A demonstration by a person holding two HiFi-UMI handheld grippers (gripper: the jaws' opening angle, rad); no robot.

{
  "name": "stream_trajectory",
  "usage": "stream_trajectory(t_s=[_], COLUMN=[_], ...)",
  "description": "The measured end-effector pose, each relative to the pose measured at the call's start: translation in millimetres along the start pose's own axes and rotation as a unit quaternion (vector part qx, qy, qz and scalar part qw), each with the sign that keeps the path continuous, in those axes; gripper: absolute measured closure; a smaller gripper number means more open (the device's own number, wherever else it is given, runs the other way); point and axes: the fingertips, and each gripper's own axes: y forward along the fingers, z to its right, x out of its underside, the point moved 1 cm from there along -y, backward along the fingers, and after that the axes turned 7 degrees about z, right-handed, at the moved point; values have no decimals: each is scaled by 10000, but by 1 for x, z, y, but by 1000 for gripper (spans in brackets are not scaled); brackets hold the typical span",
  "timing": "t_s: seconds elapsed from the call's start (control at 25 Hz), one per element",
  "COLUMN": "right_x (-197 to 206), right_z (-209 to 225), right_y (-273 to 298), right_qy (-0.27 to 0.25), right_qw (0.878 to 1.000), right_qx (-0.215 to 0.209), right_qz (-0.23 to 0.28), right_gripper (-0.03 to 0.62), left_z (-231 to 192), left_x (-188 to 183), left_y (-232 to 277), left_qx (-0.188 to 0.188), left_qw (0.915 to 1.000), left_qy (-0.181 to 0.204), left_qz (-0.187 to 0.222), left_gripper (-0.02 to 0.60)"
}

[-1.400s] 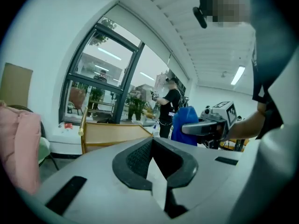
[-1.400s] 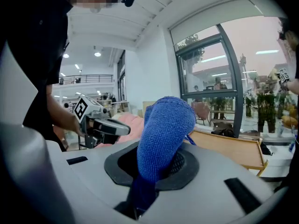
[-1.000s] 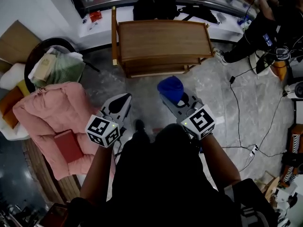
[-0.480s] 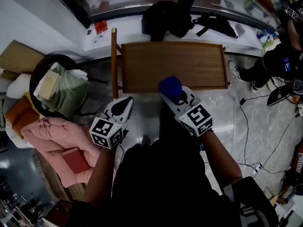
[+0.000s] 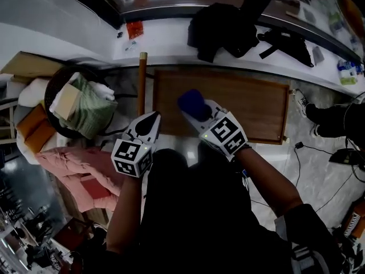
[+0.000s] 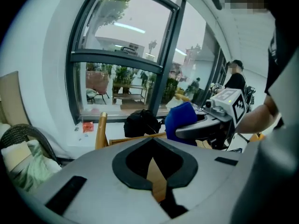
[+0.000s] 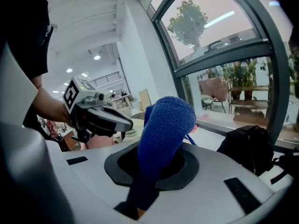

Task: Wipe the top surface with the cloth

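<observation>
1. Head view: my right gripper (image 5: pixel 201 112) reaches toward 11 o'clock over the brown rectangular wooden table top (image 5: pixel 251 104). Its tips are buried in a blue knitted cloth (image 5: pixel 190 100).
2. The cloth sits over the left part of the top, close to the near edge. I cannot tell whether it touches the wood.
3. Right gripper view: the right gripper (image 7: pixel 152 169) has its jaws closed tight on the lower end of the cloth (image 7: pixel 163 129). The rest bulges up and forward past the tips in a rounded wad toward 12 o'clock.
4. My left gripper (image 5: pixel 149 122) is at about 8 o'clock from the cloth, just beside the table's near-left corner and apart from the cloth.
5. Left gripper view: the left gripper (image 6: pixel 152 146) has its jaws brought together at the tips with nothing held. Only a sliver of wood shows through the gap behind the tips. From here the cloth (image 6: pixel 180 120) is at 2 o'clock, clamped in the other gripper.
6. An upright wooden post (image 5: pixel 142 81) stands at the table's left side, at 12 o'clock from my left gripper.
7. A round dark basket of folded linens (image 5: pixel 74 104) sits at 9 o'clock, well apart from the table.
8. A black bag (image 5: pixel 219 27) lies on the white ledge at 12 o'clock, beyond the table.
</observation>
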Motion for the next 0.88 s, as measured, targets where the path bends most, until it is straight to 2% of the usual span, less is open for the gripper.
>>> stream_trajectory(t_s=[0.24, 0.44, 0.6, 0.76, 0.88], right_x=[7, 36, 51, 63, 83], right_z=[28, 39, 48, 62, 70], right_y=[65, 117, 161, 186, 202], right_qy=[652, 1188, 1704, 2004, 2157], right_qw=[9977, 9904, 9810, 9746, 9690], right_qx=[77, 406, 601, 673, 675], right_qz=[-145, -586, -711, -745, -995], right_gripper=[525, 524, 523, 523, 524], left_z=[-48, -77, -102, -112, -121], left_x=[-11, -1, 0, 1, 10], left_y=[12, 21, 34, 45, 46], left_qx=[-106, 330, 641, 753, 744], left_qw=[9998, 9981, 9964, 9958, 9948], left_qy=[-154, -468, -435, -358, -507], left_qz=[-99, -246, -355, -376, -466], left_gripper=[572, 572, 572, 572, 572])
